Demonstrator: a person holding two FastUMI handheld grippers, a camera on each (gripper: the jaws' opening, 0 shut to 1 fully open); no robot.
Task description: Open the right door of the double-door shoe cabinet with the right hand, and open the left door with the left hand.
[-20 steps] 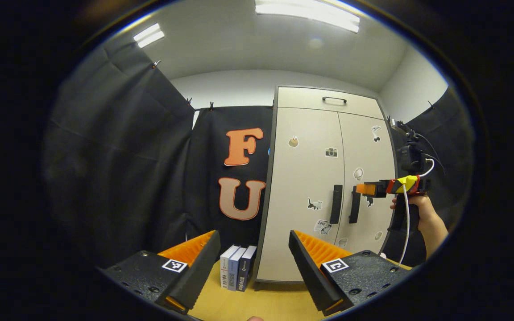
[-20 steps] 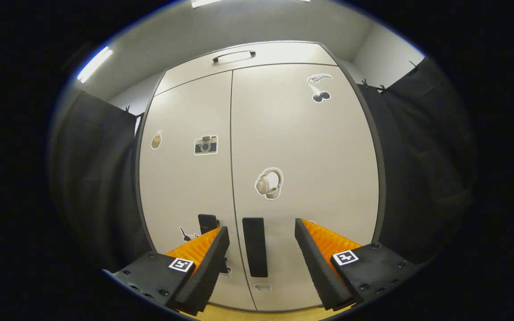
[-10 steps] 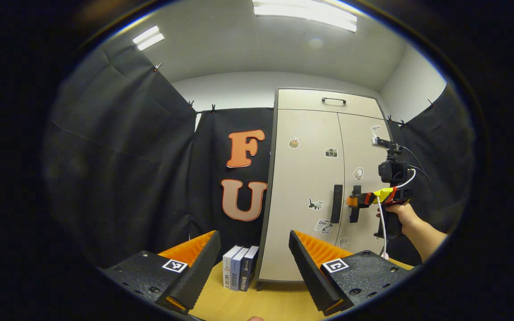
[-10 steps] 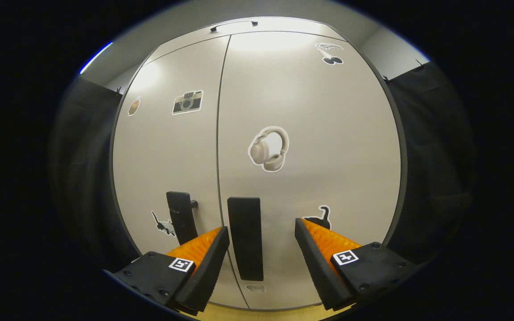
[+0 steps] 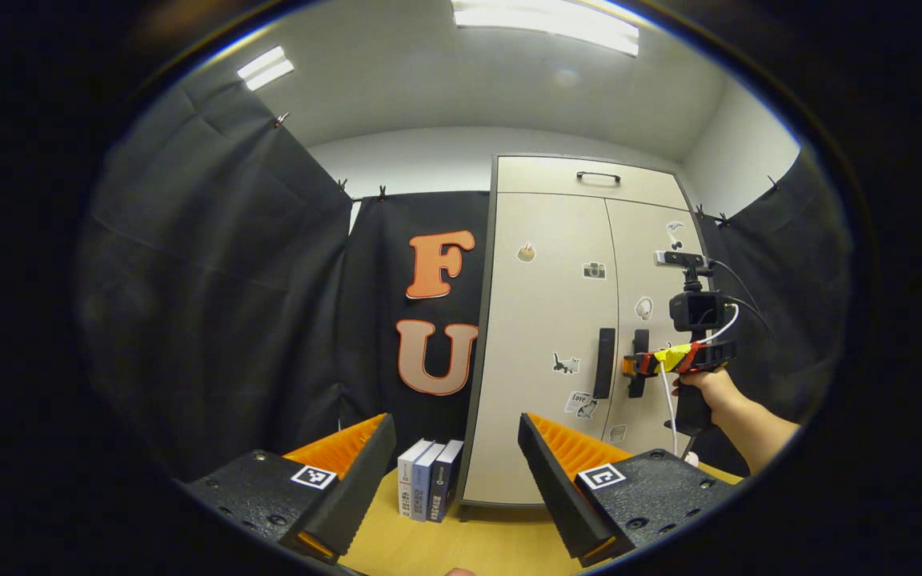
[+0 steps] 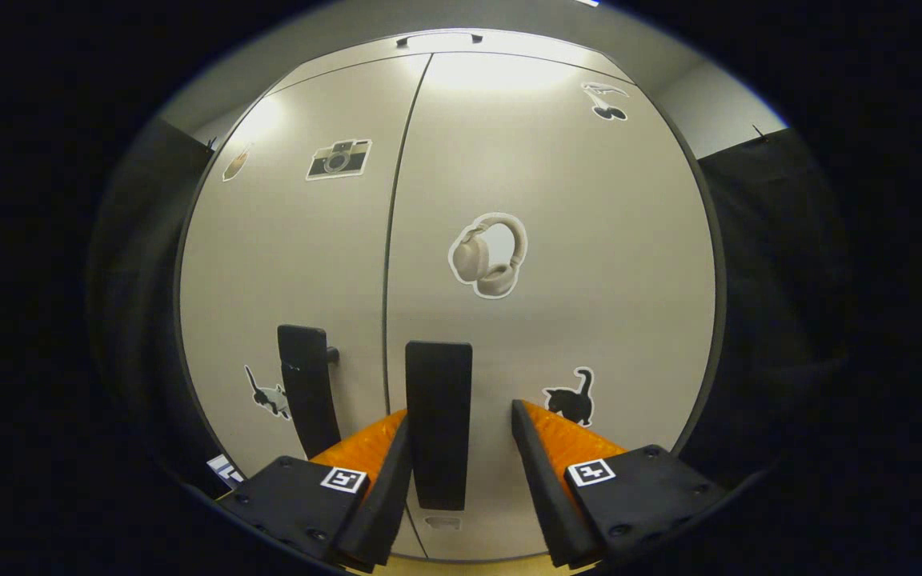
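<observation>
Both doors of the shoe cabinet (image 5: 573,336) look shut, so 0 of 2 openings is done: the right gripper (image 6: 461,432) straddles the right door handle (image 6: 438,424) with jaws apart, while the left gripper (image 5: 457,448) waits open, the left door handle (image 5: 603,363) well ahead to its right.

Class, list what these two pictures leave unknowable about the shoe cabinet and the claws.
- Inside of the shoe cabinet: hidden by both shut doors.
- Whether the right claw presses the right door handle: a gap shows on one side; contact is unclear.
- Book labels, left gripper view: too small.
</observation>
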